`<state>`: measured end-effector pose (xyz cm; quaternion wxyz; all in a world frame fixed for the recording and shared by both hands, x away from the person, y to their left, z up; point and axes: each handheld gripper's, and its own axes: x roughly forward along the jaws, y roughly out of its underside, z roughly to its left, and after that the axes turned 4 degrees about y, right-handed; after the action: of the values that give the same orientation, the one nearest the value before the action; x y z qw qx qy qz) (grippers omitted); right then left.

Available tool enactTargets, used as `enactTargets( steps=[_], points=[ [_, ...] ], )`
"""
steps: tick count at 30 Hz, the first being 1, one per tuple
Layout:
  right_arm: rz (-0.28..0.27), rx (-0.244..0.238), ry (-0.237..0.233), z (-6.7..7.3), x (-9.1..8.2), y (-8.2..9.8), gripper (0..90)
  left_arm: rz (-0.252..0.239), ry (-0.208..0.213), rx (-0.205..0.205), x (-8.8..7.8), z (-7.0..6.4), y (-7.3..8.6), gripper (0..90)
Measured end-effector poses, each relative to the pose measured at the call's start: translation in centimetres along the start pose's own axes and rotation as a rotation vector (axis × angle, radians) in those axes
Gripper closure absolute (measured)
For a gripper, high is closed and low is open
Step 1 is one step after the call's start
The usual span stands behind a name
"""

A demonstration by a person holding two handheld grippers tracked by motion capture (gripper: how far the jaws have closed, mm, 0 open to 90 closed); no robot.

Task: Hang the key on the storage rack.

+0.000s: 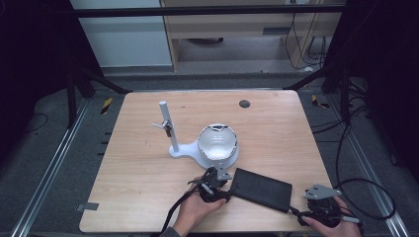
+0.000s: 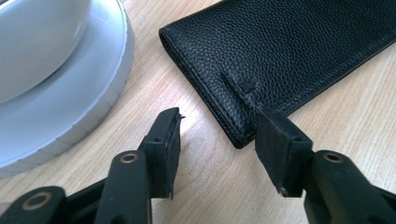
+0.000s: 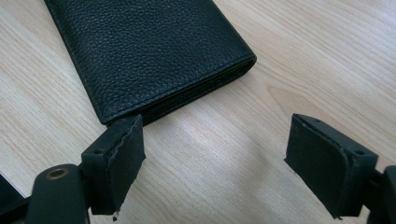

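Note:
A black leather wallet (image 1: 262, 190) lies flat near the table's front edge. My left gripper (image 1: 228, 191) is at its left short end and stands open. In the left gripper view the gripper (image 2: 219, 122) has the wallet (image 2: 289, 42) corner between its jaws, and the right pad (image 2: 275, 140) overlaps the wallet's edge. My right gripper (image 1: 296, 212) is at the wallet's front right corner. In the right gripper view it (image 3: 217, 128) is wide open over bare wood, with the wallet (image 3: 149, 51) just beyond the left pad (image 3: 121, 154).
A white stand (image 1: 180, 150) with an upright rod (image 1: 167, 123) holds a white bowl (image 1: 217, 142) just behind the wallet; its round base (image 2: 79, 88) lies close to my left gripper. A dark round hole (image 1: 244, 103) sits near the table's far edge. Cables (image 1: 368, 197) trail at right.

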<state>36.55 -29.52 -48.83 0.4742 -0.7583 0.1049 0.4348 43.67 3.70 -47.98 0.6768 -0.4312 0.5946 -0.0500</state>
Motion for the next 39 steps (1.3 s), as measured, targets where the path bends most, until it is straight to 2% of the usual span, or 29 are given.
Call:
enactTargets(
  steps=[5,10,18,25,27,28,33,37,39],
  points=[
    [-0.031,0.029,0.001,-0.1,-0.1,0.2,19.0,0.003,0.003,0.008,0.0,-0.4,0.4,47.2],
    [-0.045,0.036,0.006,-0.2,-0.2,0.2,18.8,0.003,0.006,0.017,-0.1,-0.5,0.6,46.6],
    [-0.072,0.062,0.023,-0.5,-0.7,-0.2,18.7,0.008,-0.001,0.017,0.0,-0.3,0.6,48.1],
    [-0.089,0.08,0.026,-0.7,-0.8,-0.3,18.6,-0.024,-0.014,0.006,0.1,-0.3,0.2,50.7],
    [-0.085,0.078,0.025,-0.6,-0.8,-0.2,18.7,-0.037,-0.016,0.01,0.0,-0.2,0.0,52.0],
    [-0.083,0.075,0.024,-0.6,-0.7,-0.2,18.7,-0.035,-0.017,0.0,0.0,-0.2,0.0,52.0],
    [-0.064,0.041,0.013,0.1,-0.3,-0.5,17.3,-0.05,-0.006,0.012,-0.1,-0.1,-0.3,52.6],
    [-0.055,-0.004,-0.003,0.9,0.2,-1.2,16.5,-0.059,0.004,-0.003,-0.2,-0.2,-0.6,53.8],
    [-0.052,-0.009,-0.005,1.1,0.2,-1.4,16.4,-0.072,0.006,-0.01,-0.3,-0.3,-0.8,54.1]
  ],
)
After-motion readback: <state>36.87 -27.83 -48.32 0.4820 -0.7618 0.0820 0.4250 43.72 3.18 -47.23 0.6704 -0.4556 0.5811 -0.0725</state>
